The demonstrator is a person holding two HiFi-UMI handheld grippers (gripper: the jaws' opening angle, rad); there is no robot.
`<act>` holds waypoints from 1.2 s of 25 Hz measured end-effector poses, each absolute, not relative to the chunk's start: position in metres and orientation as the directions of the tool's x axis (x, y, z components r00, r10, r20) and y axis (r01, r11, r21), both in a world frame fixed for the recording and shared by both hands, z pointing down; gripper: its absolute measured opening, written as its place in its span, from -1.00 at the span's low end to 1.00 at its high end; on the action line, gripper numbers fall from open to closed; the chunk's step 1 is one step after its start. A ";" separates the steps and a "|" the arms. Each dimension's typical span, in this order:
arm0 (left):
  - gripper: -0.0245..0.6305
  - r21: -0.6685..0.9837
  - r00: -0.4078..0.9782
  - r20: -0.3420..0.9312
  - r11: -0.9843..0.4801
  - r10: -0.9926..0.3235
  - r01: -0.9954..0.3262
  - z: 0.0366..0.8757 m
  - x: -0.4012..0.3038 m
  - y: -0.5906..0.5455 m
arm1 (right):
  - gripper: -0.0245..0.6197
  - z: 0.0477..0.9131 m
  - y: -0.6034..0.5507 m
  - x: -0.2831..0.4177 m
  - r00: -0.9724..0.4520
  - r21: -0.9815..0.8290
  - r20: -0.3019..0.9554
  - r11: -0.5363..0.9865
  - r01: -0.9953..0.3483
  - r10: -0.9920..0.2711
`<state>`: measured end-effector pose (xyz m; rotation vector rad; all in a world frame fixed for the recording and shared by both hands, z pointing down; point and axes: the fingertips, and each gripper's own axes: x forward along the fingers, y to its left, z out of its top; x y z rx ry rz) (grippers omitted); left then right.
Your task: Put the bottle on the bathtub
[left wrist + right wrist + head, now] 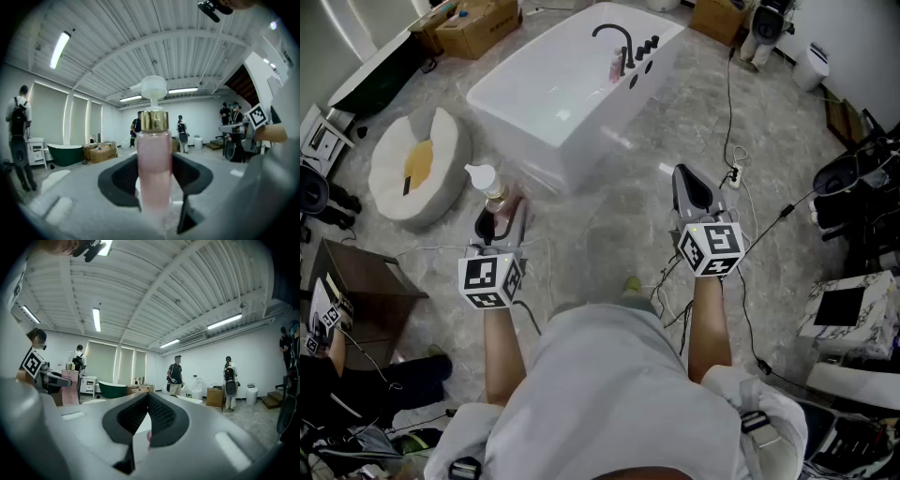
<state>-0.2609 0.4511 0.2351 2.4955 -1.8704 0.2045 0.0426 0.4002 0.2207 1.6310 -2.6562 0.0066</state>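
Observation:
A pink pump bottle (498,200) with a gold collar and white pump head stands upright between the jaws of my left gripper (501,221), which is shut on it. In the left gripper view the bottle (153,159) fills the middle, pressed from both sides by the dark pads. The white bathtub (572,94) lies ahead on the marble floor, with a black faucet (619,42) and a small pink bottle (616,64) on its far rim. My right gripper (689,186) hovers to the right, level, its jaws closed together and empty (147,401).
A round white cushion (417,164) lies left of the tub. Cardboard boxes (478,21) stand behind it, and a brown box (366,281) sits at my left. Cables (733,173) run over the floor on the right. Several people stand far off in the room (176,376).

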 end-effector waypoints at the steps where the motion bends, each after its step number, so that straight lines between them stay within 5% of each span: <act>1: -0.27 -0.065 0.275 0.117 -0.284 -0.954 -0.957 0.236 -0.262 0.451 | -0.91 0.221 0.400 0.042 -0.451 0.008 0.023 0.451 -0.892 -0.892; 30: -0.27 -0.045 0.310 0.156 -0.320 -0.938 -0.946 0.256 -0.258 0.369 | -0.91 0.239 0.323 0.045 -0.425 -0.046 0.030 0.424 -0.905 -0.905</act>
